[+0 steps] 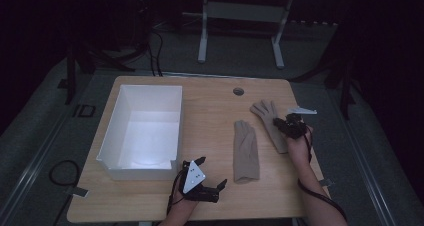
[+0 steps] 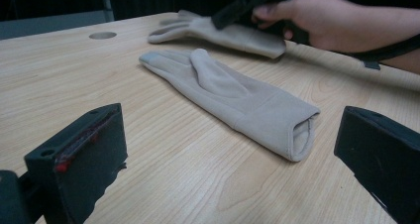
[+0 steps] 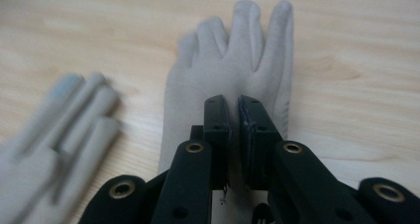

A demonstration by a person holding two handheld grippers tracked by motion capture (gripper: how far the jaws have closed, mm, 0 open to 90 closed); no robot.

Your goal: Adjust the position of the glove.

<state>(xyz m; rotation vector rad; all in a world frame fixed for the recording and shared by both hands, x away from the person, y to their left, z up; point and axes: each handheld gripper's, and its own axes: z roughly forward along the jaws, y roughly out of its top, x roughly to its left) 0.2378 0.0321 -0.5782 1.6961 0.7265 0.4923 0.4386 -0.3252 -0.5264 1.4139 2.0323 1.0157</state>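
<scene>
Two beige gloves lie flat on the wooden table (image 1: 210, 111). The left glove (image 1: 246, 151) (image 2: 233, 97) lies with its cuff toward me. My left gripper (image 1: 213, 171) (image 2: 233, 140) rests near the front edge, jaws wide open, pointing at that cuff with nothing between them. The right glove (image 1: 267, 117) (image 2: 223, 34) (image 3: 237, 55) lies farther right, fingers pointing away. My right gripper (image 1: 282, 123) (image 3: 234, 110) sits on its palm area with the jaws almost together, pinching the fabric. A hand (image 2: 317, 16) holds that gripper. The left glove (image 3: 64, 120) appears blurred beside it.
A white open box (image 1: 107, 136) stands on the left half of the table. A round cable hole (image 1: 238, 91) (image 2: 102, 35) sits near the far edge. Bare wood lies between the box and the gloves. Table legs and cables stand on the dark floor beyond.
</scene>
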